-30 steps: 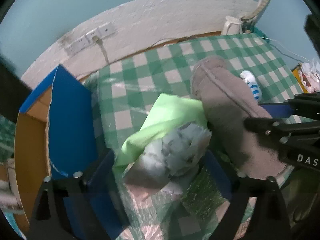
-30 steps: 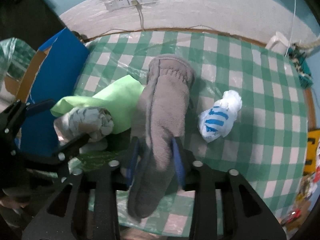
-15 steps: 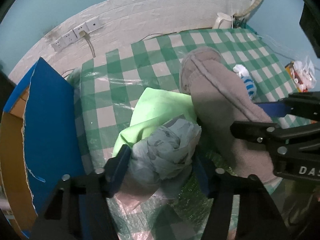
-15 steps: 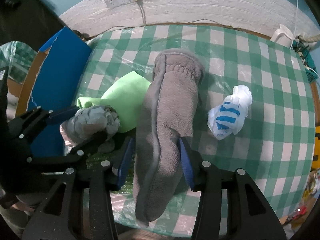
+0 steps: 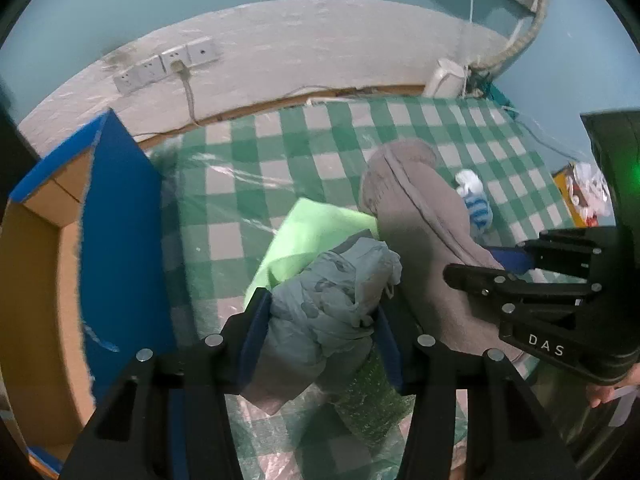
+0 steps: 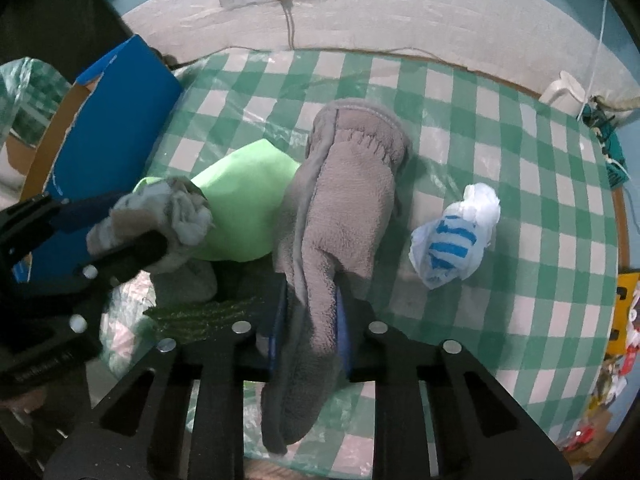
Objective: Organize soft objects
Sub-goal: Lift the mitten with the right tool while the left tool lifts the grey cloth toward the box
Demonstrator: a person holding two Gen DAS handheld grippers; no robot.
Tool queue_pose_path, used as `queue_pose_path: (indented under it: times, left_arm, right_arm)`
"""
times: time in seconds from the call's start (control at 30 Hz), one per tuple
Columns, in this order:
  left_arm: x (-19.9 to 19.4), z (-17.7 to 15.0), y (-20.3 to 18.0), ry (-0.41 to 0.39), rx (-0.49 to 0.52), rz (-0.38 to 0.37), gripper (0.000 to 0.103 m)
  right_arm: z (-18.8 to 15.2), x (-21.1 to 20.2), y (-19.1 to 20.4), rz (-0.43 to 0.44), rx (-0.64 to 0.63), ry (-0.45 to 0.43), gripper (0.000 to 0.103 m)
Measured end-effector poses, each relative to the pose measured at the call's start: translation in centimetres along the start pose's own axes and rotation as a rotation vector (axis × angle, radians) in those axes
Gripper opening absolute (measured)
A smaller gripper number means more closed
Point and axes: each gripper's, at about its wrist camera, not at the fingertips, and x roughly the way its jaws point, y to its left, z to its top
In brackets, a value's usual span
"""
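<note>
A crumpled grey-blue cloth bundle (image 5: 332, 304) lies over a light green cloth (image 5: 320, 232) near the table's front. My left gripper (image 5: 320, 312) has its blue pads against both sides of the bundle, and its jaws are still closing. A long grey fleece mitten (image 6: 344, 200) lies lengthwise just right of the green cloth. My right gripper (image 6: 310, 312) is shut on the mitten's near end and pinches the fleece thin. In the right wrist view the left gripper (image 6: 120, 228) shows at the left with the bundle (image 6: 176, 212) in it.
A blue cardboard box (image 5: 116, 240) stands open at the table's left edge. A white ball of cloth with blue stripes (image 6: 456, 236) lies right of the mitten on the green checked tablecloth (image 6: 480, 120). A dark green textured piece (image 6: 200, 316) lies under the bundle. Wall sockets are behind.
My left jaws came in from wide apart and closed on the grey-blue bundle. My right jaws squeezed shut on the mitten's near end, pinching it narrower.
</note>
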Motion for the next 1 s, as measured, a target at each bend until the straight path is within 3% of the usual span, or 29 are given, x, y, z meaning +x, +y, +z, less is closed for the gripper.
queue_pose_path:
  times: [0.53, 1.0]
  left_arm:
    - [-3.9, 0.5, 1.7, -0.092, -0.064, 0.025, 0.05]
    - [-5.5, 0.6, 3.9, -0.12, -0.177, -0.07, 0.05]
  right_arm:
    - [0.3, -4.4, 0.0, -0.038, -0.016, -0.106, 0.015]
    - [0.9, -7.3, 1.6, 0.031, -0.031, -0.181, 0.015]
